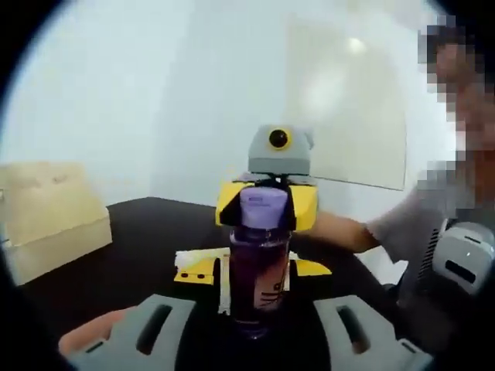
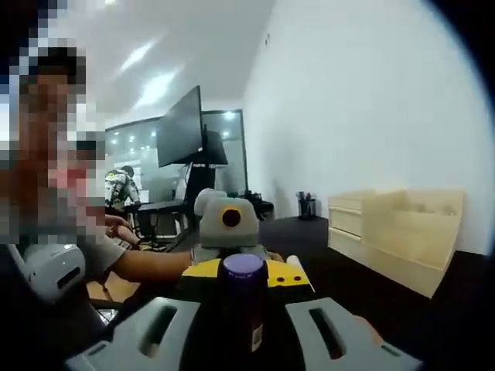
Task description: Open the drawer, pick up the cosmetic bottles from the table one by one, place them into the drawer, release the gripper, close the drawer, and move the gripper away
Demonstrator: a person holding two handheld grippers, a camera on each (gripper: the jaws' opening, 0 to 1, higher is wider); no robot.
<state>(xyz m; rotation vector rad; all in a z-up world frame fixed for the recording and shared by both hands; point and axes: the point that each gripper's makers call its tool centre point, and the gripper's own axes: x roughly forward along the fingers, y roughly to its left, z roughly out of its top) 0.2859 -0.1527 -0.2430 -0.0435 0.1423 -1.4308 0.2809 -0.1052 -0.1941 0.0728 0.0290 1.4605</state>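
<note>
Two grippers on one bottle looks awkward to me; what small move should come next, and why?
Probably back the left gripper off. The purple bottle stands between both grippers, with the right gripper flanking its cap. I cannot tell which one holds it. The wooden drawer unit lies off to the side, so one gripper should carry.

Bottle (image 1: 259, 270): translucent purple plastic, glossy, with a matt lilac cap (image 1: 261, 207). Left gripper (image 1: 255, 332) and right gripper (image 2: 244, 328): moulded grey plastic, matt and smooth, both showing yellow plastic parts. Table (image 1: 139, 247): black, matt top. Drawer unit (image 2: 394, 232), at the far right in the right gripper view: pale unfinished wood, matt. Wall (image 2: 371, 100): white, smooth, matt paint. Monitor (image 2: 179, 127): dark, glossy screen.
</note>
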